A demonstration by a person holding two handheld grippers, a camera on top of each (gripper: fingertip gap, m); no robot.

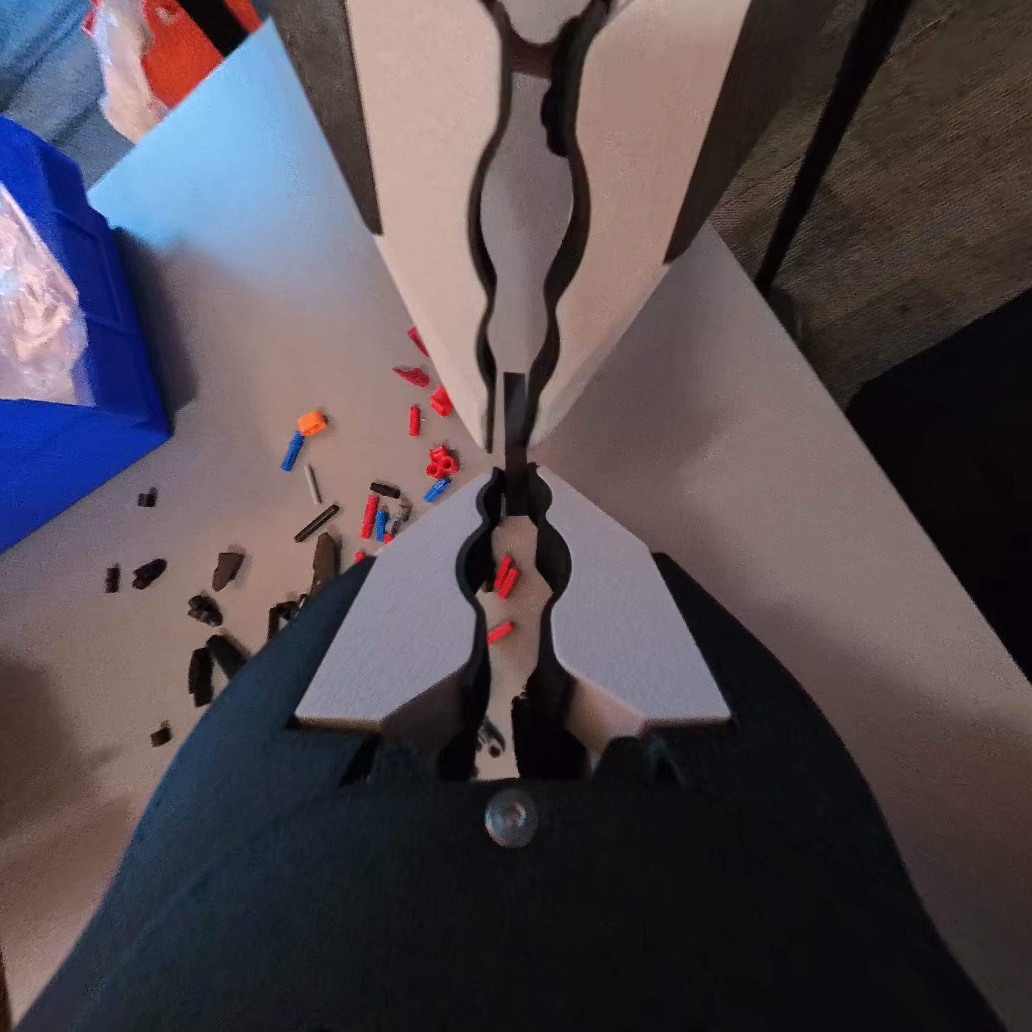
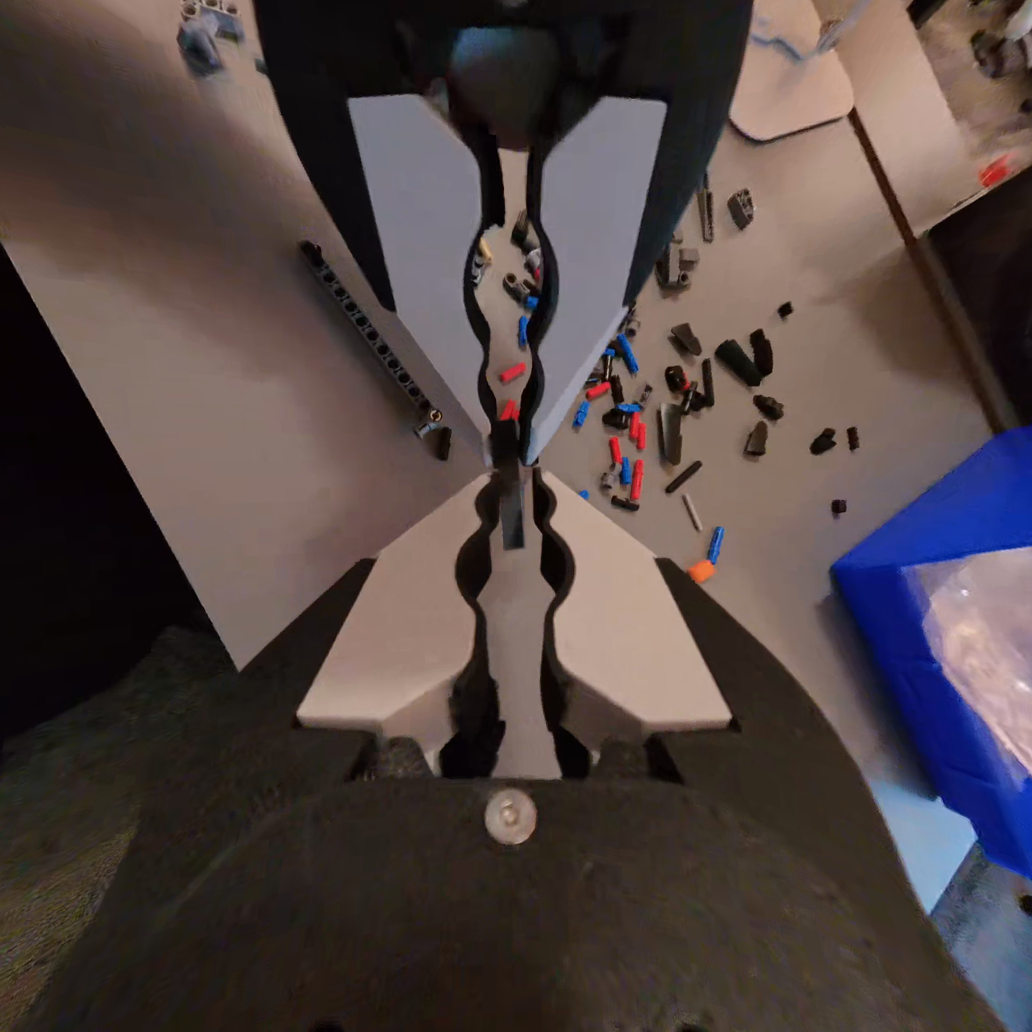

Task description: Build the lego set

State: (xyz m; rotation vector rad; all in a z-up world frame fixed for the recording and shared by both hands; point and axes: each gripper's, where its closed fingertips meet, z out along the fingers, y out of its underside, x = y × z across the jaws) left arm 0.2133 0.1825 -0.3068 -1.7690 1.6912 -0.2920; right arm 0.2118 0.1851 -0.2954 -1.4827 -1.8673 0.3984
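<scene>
Two grippers meet tip to tip above a white table (image 1: 698, 502), the left gripper (image 1: 515, 474) and right gripper (image 2: 511, 474) both clamped on one thin black lego piece (image 1: 516, 441). Loose lego parts (image 1: 335, 502) lie scattered at nine o'clock, near a blue bin (image 1: 67, 357).

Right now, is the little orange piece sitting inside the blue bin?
No, the orange piece lies on the table outside the blue bin, next to a blue pin.
</scene>
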